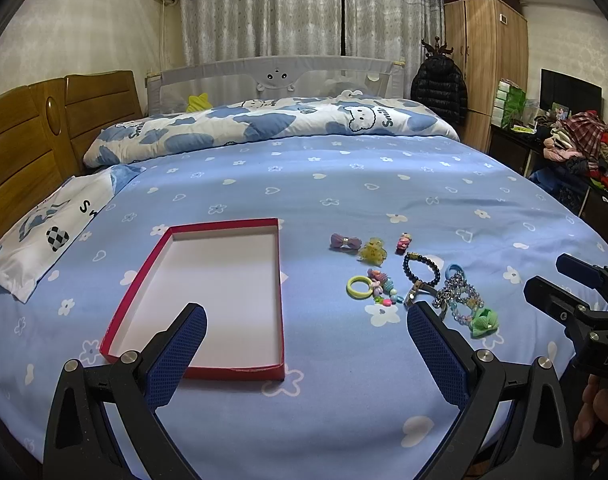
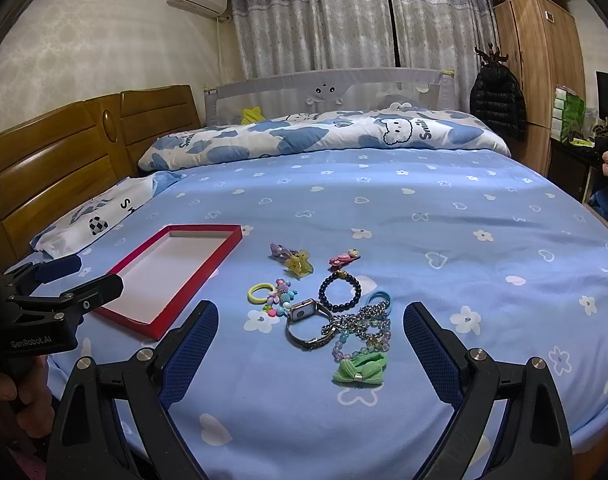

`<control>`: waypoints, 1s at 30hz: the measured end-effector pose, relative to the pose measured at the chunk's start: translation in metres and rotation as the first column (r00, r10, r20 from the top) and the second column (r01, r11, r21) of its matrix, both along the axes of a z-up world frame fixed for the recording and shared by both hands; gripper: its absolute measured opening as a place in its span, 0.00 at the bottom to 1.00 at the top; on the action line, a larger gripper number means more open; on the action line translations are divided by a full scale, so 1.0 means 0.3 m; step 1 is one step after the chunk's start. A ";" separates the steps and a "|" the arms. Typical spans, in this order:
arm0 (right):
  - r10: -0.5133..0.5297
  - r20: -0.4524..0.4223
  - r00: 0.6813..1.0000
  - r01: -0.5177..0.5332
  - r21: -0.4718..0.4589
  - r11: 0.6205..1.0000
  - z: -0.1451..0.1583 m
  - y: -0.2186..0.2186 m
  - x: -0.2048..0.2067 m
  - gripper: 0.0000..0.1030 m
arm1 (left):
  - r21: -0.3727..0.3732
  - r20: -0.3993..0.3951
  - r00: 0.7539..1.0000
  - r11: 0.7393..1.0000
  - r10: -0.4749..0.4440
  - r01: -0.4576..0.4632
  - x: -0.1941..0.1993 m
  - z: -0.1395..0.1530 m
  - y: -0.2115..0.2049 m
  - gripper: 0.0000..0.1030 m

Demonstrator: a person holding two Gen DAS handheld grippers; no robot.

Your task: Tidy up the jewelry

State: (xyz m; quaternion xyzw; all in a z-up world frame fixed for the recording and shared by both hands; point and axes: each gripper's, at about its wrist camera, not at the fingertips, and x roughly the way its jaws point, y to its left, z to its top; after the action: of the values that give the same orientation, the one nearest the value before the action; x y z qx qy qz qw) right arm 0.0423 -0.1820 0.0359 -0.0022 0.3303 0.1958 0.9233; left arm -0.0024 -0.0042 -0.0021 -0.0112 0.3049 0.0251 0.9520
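**Jewelry and open tray on a bed, seen from both wrist cameras**

Far left: wooden headboard (image 2: 84, 148), with a white patterned pillow (image 2: 104, 216) at its foot. Next, lying flat on the blue flowered sheet (image 2: 443, 216): shallow red tray (image 1: 122, 300) with a white floor, nothing inside. Left gripper (image 1: 305, 320) low over the near edge of the bed, blue-padded fingers (image 1: 184, 348) spread wide, nothing between them; left finger overlapping the tray's near corner in the left wrist view, actual contact not discernible.

Right of the tray, apart from it, the loose jewelry cluster. Far row: purple bow clip (image 1: 345, 242), yellow claw clip (image 1: 372, 251) just beside it, small pink figure clip (image 1: 403, 242). Middle row: yellow hair ring (image 2: 262, 293), touching a string of multicoloured beads (image 2: 282, 298); dark bead bracelet (image 2: 339, 291); blue hair tie (image 2: 379, 300). Near row: wristwatch (image 2: 305, 322) with a pale square face, band looped on the sheet; tangled silver chain (image 2: 355, 322) overlapping a clear pastel bead bracelet (image 2: 365, 342), possibly more than one strand; green bow clip (image 2: 359, 370) nearest the bed edge.

Right gripper (image 2: 309, 326) framing this cluster, fingers (image 2: 427, 344) likewise wide apart and holding nothing. Behind: folded cloud-print quilt (image 2: 323, 132), grey bed rail (image 2: 323, 88), curtains (image 2: 343, 24). Far right: black jacket (image 2: 497, 100) on a stand, wooden wardrobe (image 2: 543, 60).
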 end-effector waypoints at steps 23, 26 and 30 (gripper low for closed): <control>0.000 -0.006 1.000 0.000 0.004 1.000 0.007 0.019 -0.003 0.92 | -0.001 -0.007 1.000 1.000 -0.008 0.008 0.004 0.009 -0.006 0.98; 0.000 -0.009 1.000 0.000 0.004 1.000 0.006 0.019 -0.003 0.92 | -0.001 -0.013 1.000 1.000 -0.011 0.011 0.012 0.005 -0.006 0.98; 0.000 -0.016 1.000 0.000 0.006 1.000 -0.002 0.015 0.003 0.92 | -0.014 -0.024 0.999 1.000 -0.024 0.023 0.031 0.003 -0.006 0.98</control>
State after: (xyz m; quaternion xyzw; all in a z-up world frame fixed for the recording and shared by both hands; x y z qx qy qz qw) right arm 0.0430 -0.1776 0.0354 0.0023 0.3372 0.1968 0.9206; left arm 0.0068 -0.0060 -0.0012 -0.0139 0.3167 0.0120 0.9484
